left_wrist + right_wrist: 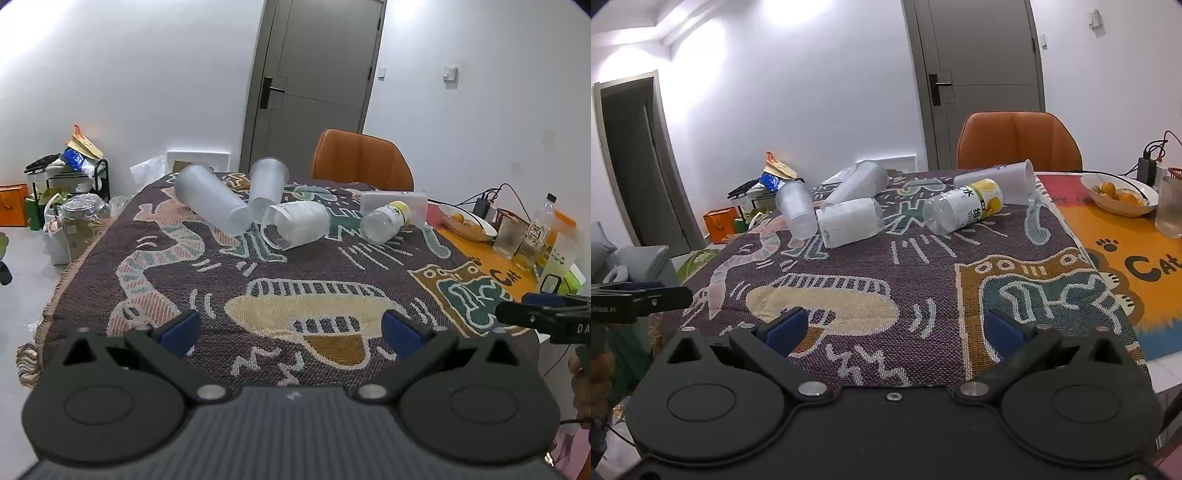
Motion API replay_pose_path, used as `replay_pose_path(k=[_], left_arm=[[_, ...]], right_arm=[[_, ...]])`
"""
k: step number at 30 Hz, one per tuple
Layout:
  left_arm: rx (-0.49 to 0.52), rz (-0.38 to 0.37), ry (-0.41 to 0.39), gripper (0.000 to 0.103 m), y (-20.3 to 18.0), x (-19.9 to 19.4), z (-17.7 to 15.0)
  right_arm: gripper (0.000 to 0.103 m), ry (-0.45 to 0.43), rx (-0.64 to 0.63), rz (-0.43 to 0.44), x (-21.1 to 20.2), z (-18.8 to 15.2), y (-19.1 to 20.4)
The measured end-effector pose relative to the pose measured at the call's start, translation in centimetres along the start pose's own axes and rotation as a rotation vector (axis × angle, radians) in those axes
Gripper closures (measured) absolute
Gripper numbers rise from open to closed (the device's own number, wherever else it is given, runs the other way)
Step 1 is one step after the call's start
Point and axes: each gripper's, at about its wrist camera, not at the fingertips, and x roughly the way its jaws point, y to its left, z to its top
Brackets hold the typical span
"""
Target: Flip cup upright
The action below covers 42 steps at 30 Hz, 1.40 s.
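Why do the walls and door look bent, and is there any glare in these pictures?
Both views are fisheye, so straight lines bow: in the left wrist view the door leans and the corners go dark. In the right wrist view a ceiling light blows out the top of the wall into white glare. The fallen cups stay fairly sharp in both; shadows on the tablecloth are soft.
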Motion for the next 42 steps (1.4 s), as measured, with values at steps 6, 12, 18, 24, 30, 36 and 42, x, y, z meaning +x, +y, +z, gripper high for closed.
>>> replay_pose_path(k=[6,12,18,24,30,36,42], left_arm=[[0.013,0.008,-0.006,0.0,-0.09,-0.01,-0.05],[0.015,0.008,-0.007,0.0,0.0,-0.07,-0.04],[0.008,0.013,-0.001,0.0,0.24,0.2,-0.3],[0.01,0.014,0.001,0.0,0.35,0.16,-0.25],[0.012,0.018,0.0,0.0,0.31,0.1,-0.37],[0.013,0.018,0.001,0.0,0.29,0.1,-0.34],[0.014,0.018,-0.001,0.0,0.35,0.1,-0.33]], right_arm=[[0.0,0.013,-0.003,-0.002,-0.03,0.15,0.27],[0.0,0.01,-0.006,-0.003,0.17,-0.14,0.11],[0.0,0.014,-0.01,-0.005,0.2,-0.13,0.2],[0.0,0.018,-0.016,-0.003,0.28,-0.34,0.32],[0.0,0.019,-0.017,-0.004,0.38,-0.34,0.44],[0.0,0.018,-0.022,-0.009,0.41,-0.36,0.55],[0.0,0.015,-0.024,-0.011,0.42,-0.38,0.63]])
